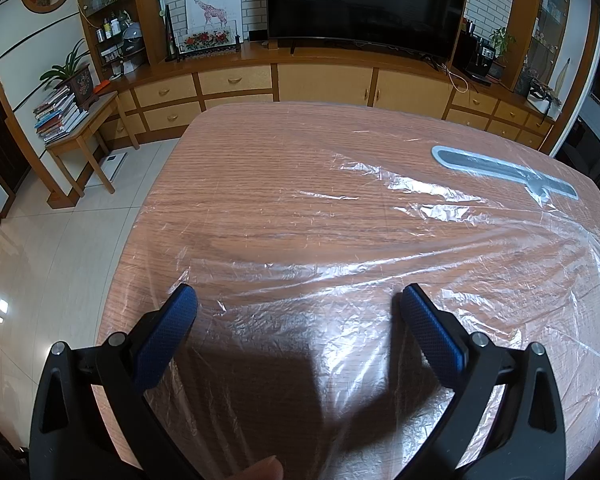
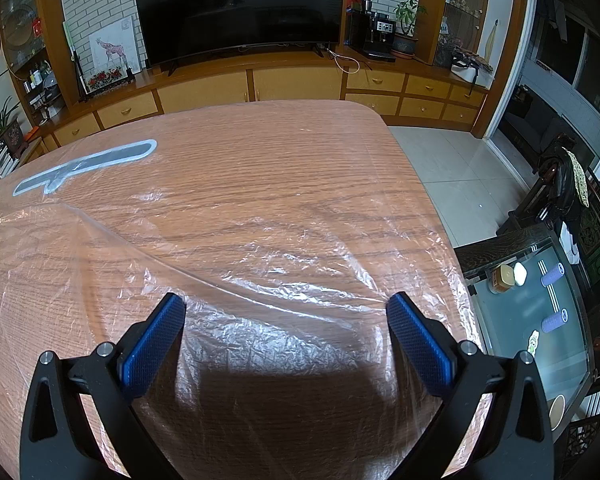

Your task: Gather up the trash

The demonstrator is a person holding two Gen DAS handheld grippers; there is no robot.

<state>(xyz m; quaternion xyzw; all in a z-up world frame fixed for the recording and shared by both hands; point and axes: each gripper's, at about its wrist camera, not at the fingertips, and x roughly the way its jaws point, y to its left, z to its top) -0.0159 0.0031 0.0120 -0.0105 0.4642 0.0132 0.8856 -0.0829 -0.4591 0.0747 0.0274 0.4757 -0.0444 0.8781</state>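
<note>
A thin, crinkled clear plastic sheet [image 1: 400,240] lies spread over the wooden table [image 1: 260,160]; it also shows in the right wrist view [image 2: 280,264] on the same table [image 2: 300,140]. My left gripper [image 1: 296,300] is open and empty, hovering over the sheet near the table's front left. My right gripper [image 2: 286,308] is open and empty, over the sheet near the front right. A grey flat bar-shaped piece [image 1: 504,172] lies under or on the plastic at the far side, and shows in the right wrist view [image 2: 88,164].
A TV [image 1: 364,0] on a long wooden cabinet [image 1: 324,80] stands behind the table. A small side table with books [image 1: 76,128] is at the left. A glass coffee table [image 2: 540,304] with small items stands right of the table. Tiled floor surrounds it.
</note>
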